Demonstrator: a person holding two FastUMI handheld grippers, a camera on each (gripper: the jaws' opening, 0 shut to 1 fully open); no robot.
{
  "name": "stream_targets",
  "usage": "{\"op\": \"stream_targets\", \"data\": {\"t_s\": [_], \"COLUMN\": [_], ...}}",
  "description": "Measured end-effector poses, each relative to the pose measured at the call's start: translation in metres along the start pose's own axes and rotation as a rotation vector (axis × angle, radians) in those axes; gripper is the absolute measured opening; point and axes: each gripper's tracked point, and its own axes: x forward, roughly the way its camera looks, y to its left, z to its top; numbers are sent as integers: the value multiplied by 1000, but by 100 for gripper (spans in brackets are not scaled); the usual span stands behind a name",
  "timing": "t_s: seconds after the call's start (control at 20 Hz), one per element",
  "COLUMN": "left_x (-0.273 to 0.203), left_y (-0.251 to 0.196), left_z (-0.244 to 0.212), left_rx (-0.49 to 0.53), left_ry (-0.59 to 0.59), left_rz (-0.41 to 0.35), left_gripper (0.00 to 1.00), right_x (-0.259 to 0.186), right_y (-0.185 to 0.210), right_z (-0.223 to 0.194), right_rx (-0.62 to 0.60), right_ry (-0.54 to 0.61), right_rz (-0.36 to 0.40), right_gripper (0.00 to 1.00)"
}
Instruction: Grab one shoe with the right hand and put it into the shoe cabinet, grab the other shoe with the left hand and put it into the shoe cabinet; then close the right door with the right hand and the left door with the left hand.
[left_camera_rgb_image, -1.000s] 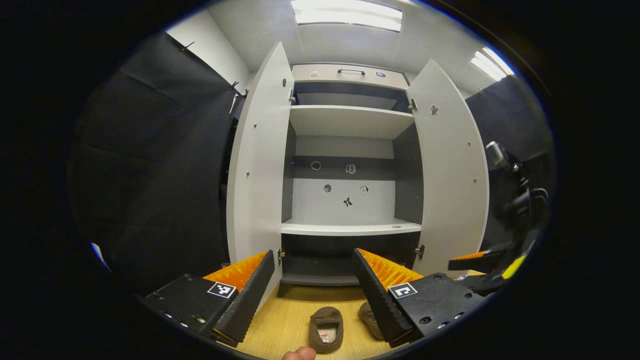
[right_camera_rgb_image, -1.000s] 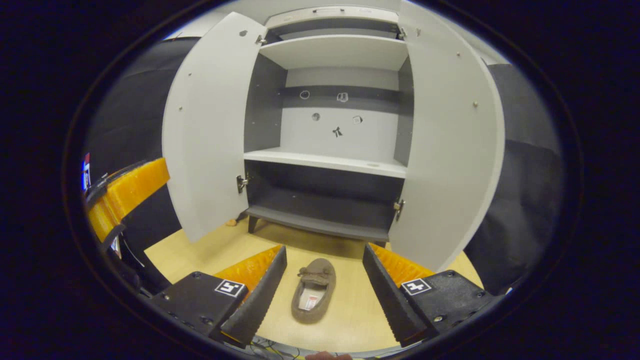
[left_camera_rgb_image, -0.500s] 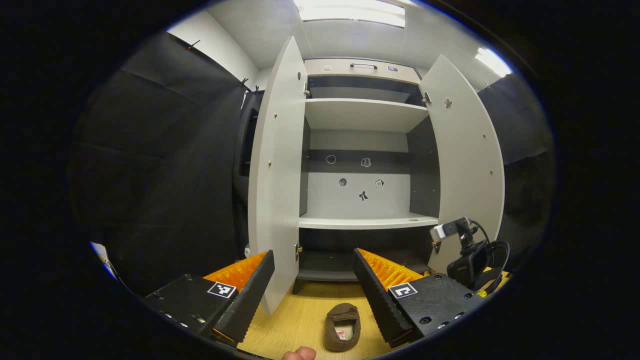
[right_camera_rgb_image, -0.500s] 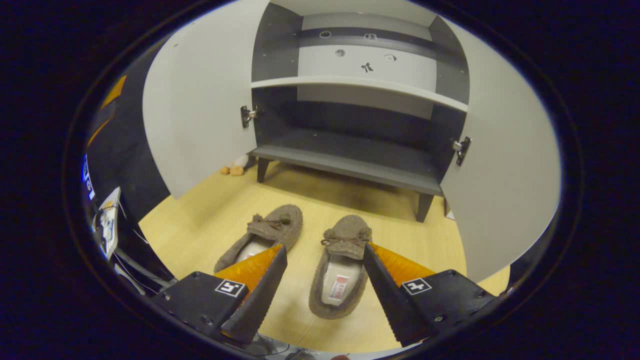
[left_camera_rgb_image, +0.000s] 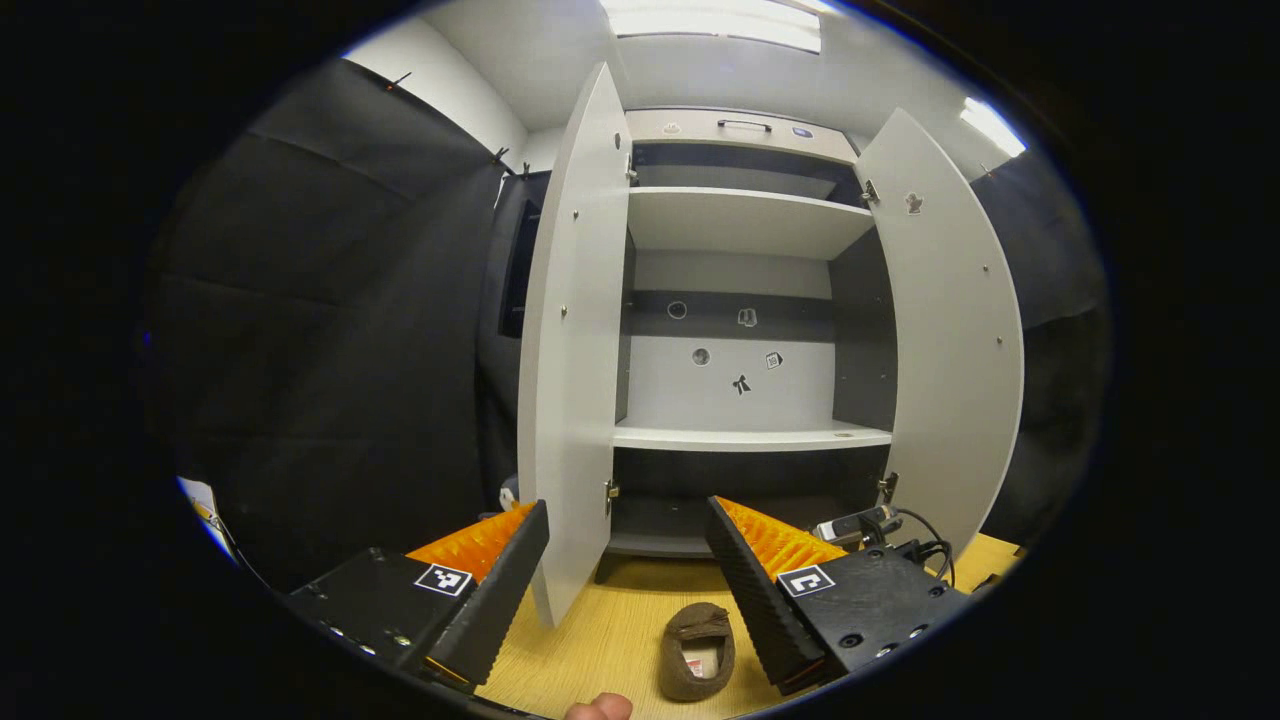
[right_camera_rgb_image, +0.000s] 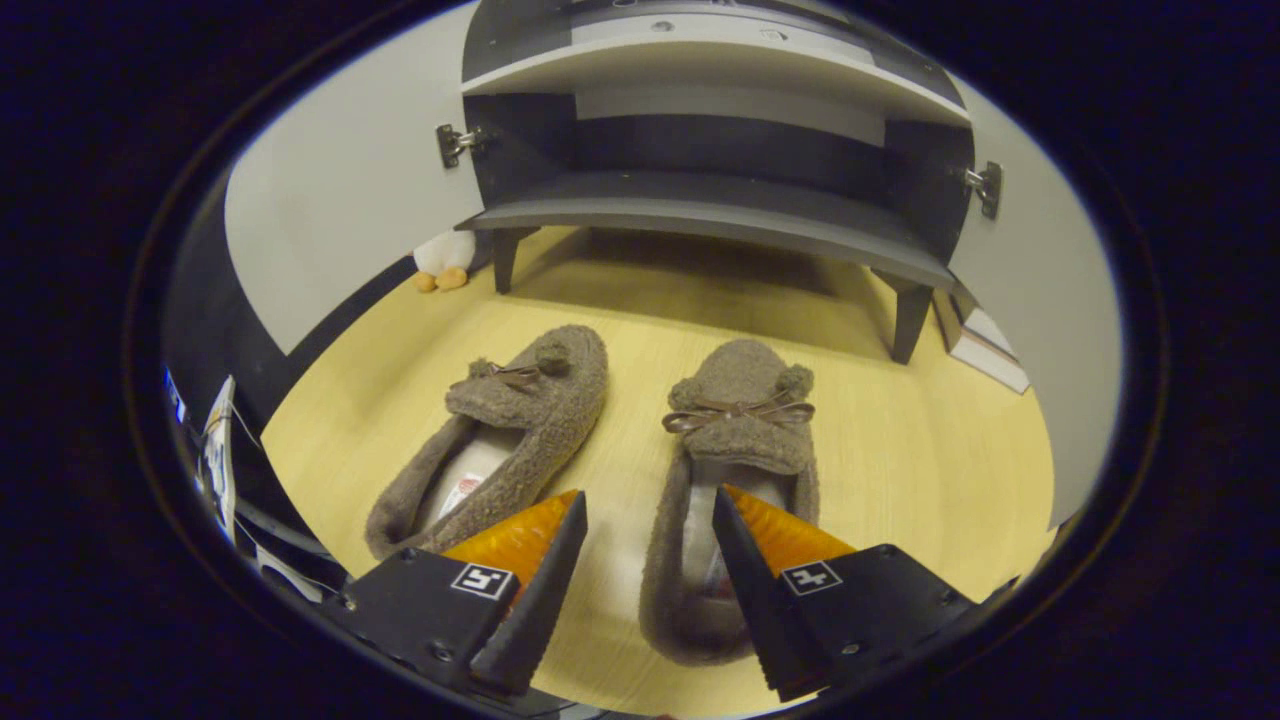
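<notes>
Fuzzy cloth slippers on a pale wood-grain floor, before a matt cabinet.

Both shoes (right_camera_rgb_image: 735, 455) look like rough fleecy fabric with smooth ribbon bows; the cabinet (left_camera_rgb_image: 750, 220) has smooth matt panels, doors (left_camera_rgb_image: 575, 340) with shiny metal hinges (right_camera_rgb_image: 455, 143).

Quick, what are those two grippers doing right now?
Left gripper: open, holding nothing.
Right gripper: open, straddling the side wall of the right fuzzy brown slipper.

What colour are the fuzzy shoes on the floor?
The shoes are brown, each with a little bow. The right gripper view shows them best.
</notes>
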Motion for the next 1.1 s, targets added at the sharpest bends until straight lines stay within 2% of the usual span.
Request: {"op": "stream_targets", "data": {"t_s": [0.05, 0.3, 0.45, 0.5, 0.65, 0.7, 0.8, 0.9, 1.1], "left_x": [1, 5, 7, 9, 11, 10, 10, 9, 7], "left_y": [1, 5, 10, 10, 14, 14, 13, 11, 3], "left_z": [-2, -7, -7, -7, -8, -9, -9, -11, -13], "left_rx": [0, -13, -7, -9, -7, -10, -14, -8, 0], "left_ry": [4, 19, 16, 15, 13, 15, 17, 22, 29], "left_rz": [2, 7, 18, 19, 28, 27, 21, 16, -3], "left_gripper": [95, 95, 95, 95, 95, 95, 95, 95, 95], "right_x": [4, 22, 27, 28, 29, 28, 28, 24, -3], "right_y": [-2, -11, -20, -20, -25, -24, -24, -21, -19], "right_z": [1, 1, 4, 4, 4, 8, 8, 13, 31], "right_rx": [-3, 5, 12, -1, -44, -37, -8, -12, -73], "right_ry": [-3, -1, -22, -35, -84, -96, -127, -167, -273], "right_rz": [-11, -69, -112, -112, -134, -141, -143, -136, -105], "right_gripper": [76, 64, 45, 34, 28, 19, 10, 5, 4]}}
